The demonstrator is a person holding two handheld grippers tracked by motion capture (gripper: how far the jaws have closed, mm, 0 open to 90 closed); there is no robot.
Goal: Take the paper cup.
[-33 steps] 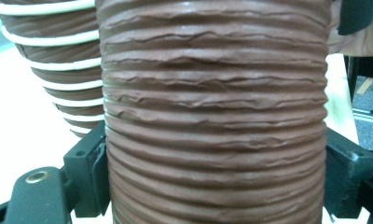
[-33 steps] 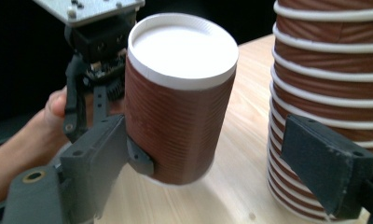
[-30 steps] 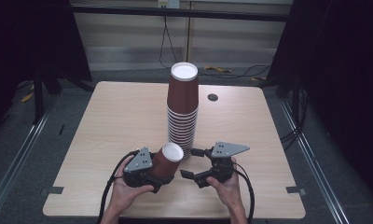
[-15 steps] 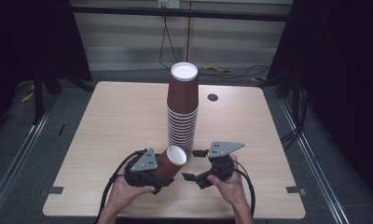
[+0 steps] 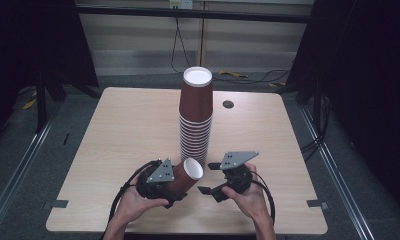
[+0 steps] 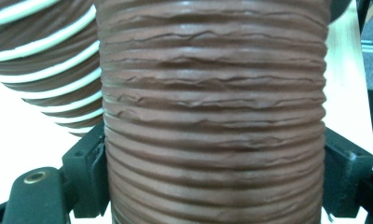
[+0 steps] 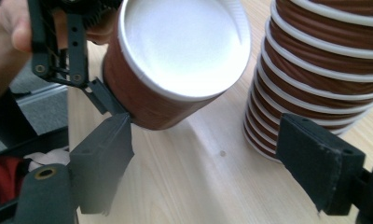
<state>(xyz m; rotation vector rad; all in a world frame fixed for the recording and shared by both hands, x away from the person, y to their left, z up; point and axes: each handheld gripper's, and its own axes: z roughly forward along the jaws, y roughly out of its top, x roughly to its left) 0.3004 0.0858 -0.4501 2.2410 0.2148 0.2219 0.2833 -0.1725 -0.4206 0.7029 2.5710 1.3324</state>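
near front edge: your left gripper [image 5: 180, 181] clamps ribbed brown paper cup [image 5: 187, 175]
axis: tilted, white mouth toward cup stack [image 5: 195, 120]
right gripper [image 5: 212, 177]: jaws wide, holding nothing

Ribbed brown paper cup [image 5: 187, 175] tilted, white mouth up, beside cup stack [image 5: 195, 120].

Pale wood-grain rectangular table [image 5: 123, 125] with rounded corners stands on grey floor [image 5: 18, 165]. Behind the table: light panelled wall [image 5: 138, 45], black cables [image 5: 177, 40] hanging down it. Dark curtains [image 5: 368, 75] flank the table on both sides.
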